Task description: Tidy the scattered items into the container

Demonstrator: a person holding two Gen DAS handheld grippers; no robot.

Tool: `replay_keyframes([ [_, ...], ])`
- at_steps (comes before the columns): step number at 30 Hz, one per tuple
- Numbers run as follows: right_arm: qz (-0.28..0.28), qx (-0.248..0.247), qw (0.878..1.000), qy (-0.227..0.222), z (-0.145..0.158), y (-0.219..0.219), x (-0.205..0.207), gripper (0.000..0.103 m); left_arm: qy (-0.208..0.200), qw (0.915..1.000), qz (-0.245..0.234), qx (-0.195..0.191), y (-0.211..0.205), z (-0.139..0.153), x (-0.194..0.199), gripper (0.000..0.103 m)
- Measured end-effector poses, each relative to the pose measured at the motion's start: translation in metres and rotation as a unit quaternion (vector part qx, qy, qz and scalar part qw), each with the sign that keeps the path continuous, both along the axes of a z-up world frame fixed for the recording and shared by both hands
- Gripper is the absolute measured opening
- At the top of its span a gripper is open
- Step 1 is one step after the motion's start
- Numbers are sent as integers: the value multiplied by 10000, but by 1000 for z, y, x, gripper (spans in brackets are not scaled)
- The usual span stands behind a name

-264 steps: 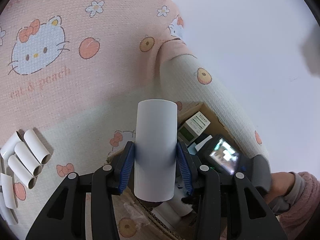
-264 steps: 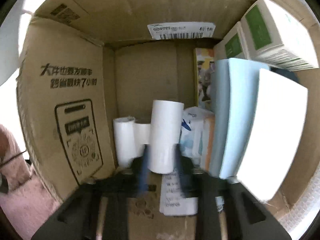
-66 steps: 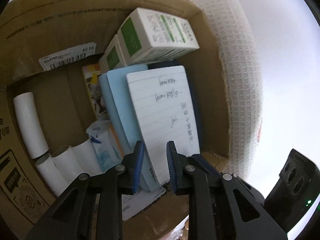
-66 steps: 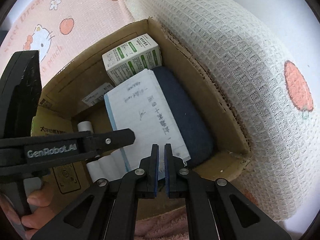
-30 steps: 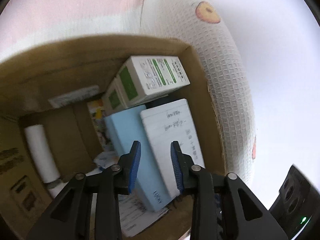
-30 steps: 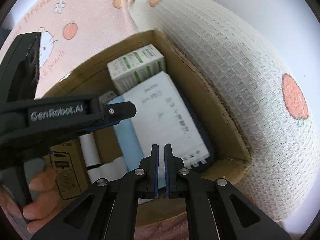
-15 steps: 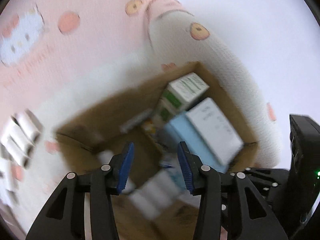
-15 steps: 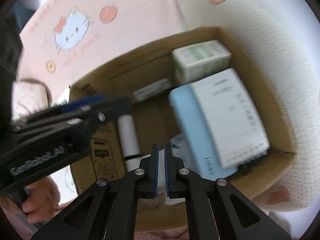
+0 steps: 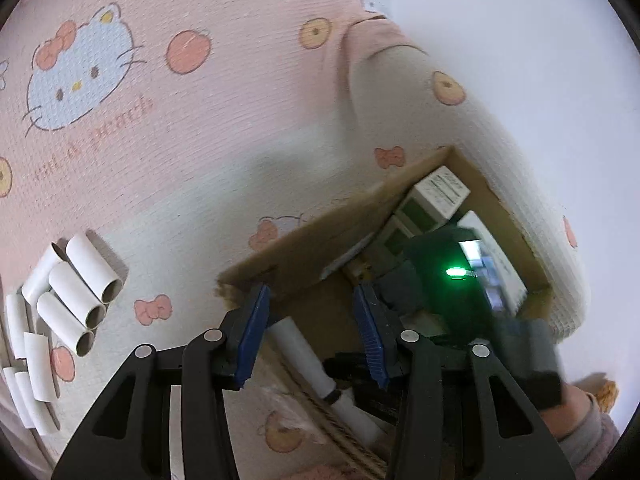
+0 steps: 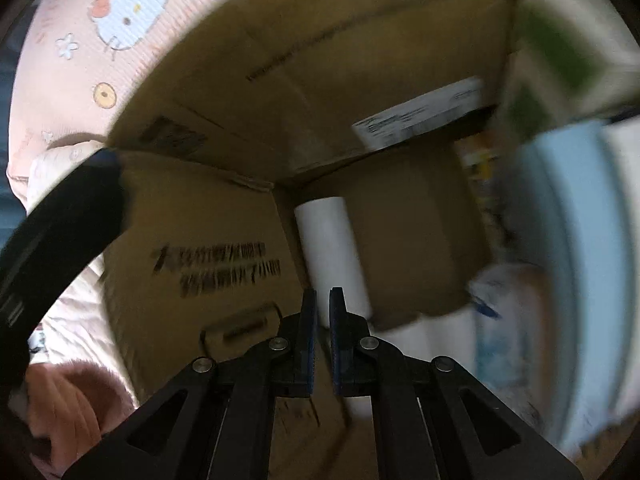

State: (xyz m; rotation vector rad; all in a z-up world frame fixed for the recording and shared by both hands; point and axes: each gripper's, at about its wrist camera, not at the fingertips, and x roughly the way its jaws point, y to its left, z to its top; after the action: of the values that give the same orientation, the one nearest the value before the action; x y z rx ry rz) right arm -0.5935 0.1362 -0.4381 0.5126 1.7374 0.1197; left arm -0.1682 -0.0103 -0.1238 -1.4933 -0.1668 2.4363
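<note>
— On the blanket [image 9: 200, 140], off to the left of the cardboard box [image 9: 304, 248]: loose paper tubes [image 9: 84, 276], lying in a cluster, well apart from the box.
— And inside the box?
— One white tube [image 10: 332, 248] flat on the bottom, beside the printed wall. More white tubes nearer the camera, blurred. Green-and-white carton [image 9: 436, 196] in the far corner, pale blue book [image 10: 560, 240] on the right side.
— Left gripper [image 9: 310, 292]?
— Over the box's left corner, pointing steeply down. Jaws apart, just been closing a little, nothing between them.
— Right gripper [image 10: 323, 292]?
— Down inside the box, aimed at the flat tube. Jaws together, clamped on nothing.
</note>
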Motion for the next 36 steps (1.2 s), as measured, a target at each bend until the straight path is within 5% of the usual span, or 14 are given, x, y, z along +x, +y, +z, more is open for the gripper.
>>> replay_keyframes([
  [3, 27, 66, 9995, 318, -32, 10, 11, 4, -63, 9997, -21, 230, -8, 0, -5, 46],
  [7, 78, -148, 9987, 486, -59, 14, 20, 33, -55, 9996, -130, 243, -12, 0, -9, 46],
  [10, -487, 312, 9978, 317, -66, 3, 23, 49, -166, 9989, -67, 433, -14, -2, -12, 46],
  [15, -704, 495, 9961, 200, -75, 6, 21, 48, -237, 9970, 17, 732, -19, -3, -15, 46],
  [19, -837, 838, 9906, 688, -93, 10, 8, 36, -266, 9963, 73, 814, -21, -3, -14, 46],
  [28, -692, 715, 9889, 1102, -95, 20, 2, 34, -171, 9992, 92, 355, -8, -2, -11, 46],
  [32, -678, 399, 9954, 539, -56, 21, 0, 36, -126, 9998, 8, 145, 1, 2, -6, 46],
  [36, -841, -79, 9964, -116, -7, 13, -7, 51, -78, 9999, -57, 121, 10, 8, 1, 46],
])
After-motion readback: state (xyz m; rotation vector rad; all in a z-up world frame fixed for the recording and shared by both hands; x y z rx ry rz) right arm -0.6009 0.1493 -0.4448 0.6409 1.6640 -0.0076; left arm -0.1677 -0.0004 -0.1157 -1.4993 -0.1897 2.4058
